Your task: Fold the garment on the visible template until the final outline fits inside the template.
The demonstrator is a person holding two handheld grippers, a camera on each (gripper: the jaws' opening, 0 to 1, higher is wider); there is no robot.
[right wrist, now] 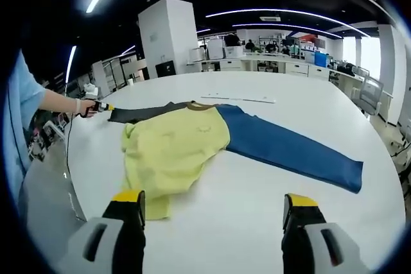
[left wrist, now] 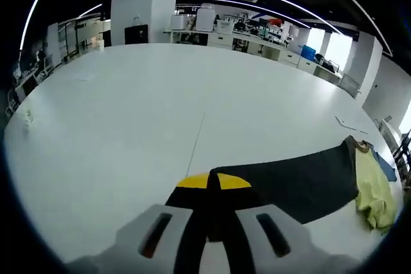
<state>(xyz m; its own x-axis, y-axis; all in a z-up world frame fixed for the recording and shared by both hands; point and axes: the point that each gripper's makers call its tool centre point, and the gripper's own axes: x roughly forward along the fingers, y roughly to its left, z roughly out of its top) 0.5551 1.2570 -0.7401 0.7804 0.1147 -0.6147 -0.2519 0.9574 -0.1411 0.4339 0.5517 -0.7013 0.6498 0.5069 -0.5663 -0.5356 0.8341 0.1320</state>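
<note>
A long-sleeved cloth garment with a yellow body, one black sleeve and one blue sleeve (right wrist: pixel 192 142) lies spread flat on a wide white desk (right wrist: pixel 257 222). The left tongs (left wrist: pixel 214 187) are clamped on the end of the black sleeve (left wrist: pixel 295 181), near the desk's left edge. The right tongs (right wrist: pixel 212 206) hover wide open above the near desk edge, holding nothing, just short of the yellow hem.

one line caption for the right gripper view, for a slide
Open right gripper faces a yellow garment with one blue sleeve spread on the white table; the left gripper holds the dark sleeve.
</note>
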